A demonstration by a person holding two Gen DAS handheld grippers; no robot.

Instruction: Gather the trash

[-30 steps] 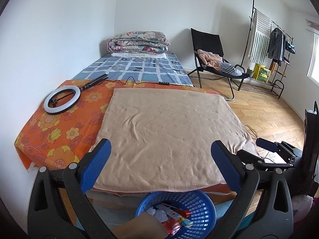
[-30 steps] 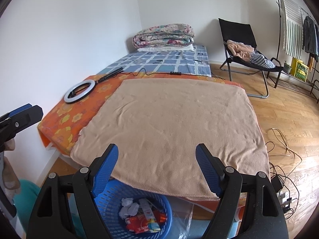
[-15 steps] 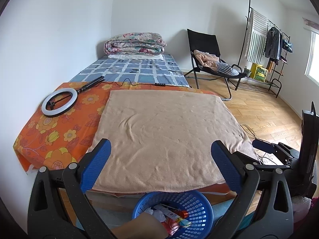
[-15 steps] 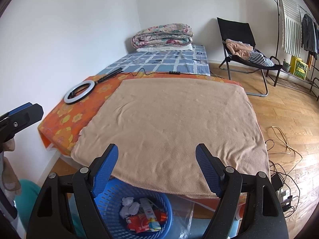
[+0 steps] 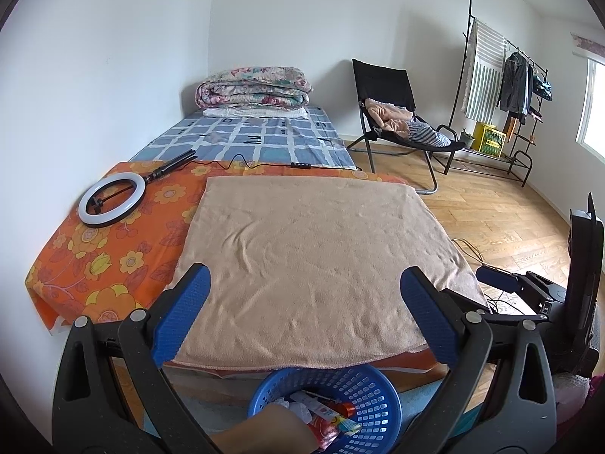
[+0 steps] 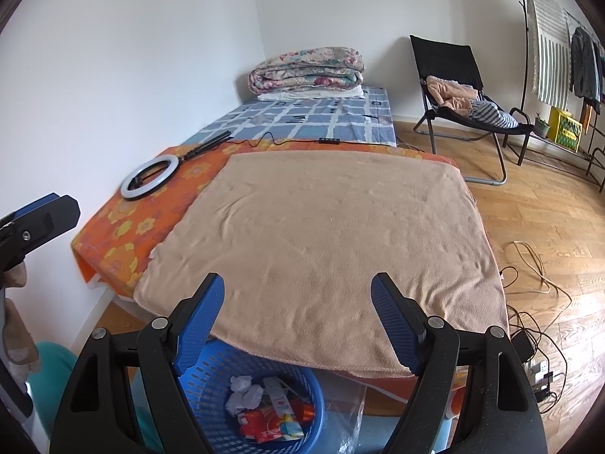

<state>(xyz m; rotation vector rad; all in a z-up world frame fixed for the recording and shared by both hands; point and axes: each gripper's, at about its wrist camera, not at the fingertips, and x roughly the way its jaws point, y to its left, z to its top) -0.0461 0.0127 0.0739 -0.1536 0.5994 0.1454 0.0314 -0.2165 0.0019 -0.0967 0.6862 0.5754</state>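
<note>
A blue plastic basket stands on the floor at the foot of the bed, holding crumpled white paper and red and white wrappers. My left gripper hangs open above the basket, nothing between its blue pads. My right gripper is open and empty too, over the basket's far rim. The tan towel on the bed lies bare. A hand shows below the left gripper.
An orange flowered sheet carries a ring light and its cable. Folded quilts sit at the bed's far end. A black chair with clothes, a clothes rack and floor cables lie to the right.
Both views have shifted slightly, the left one tilting so the basket sits a little lower in frame. Both grippers stay open and empty.
</note>
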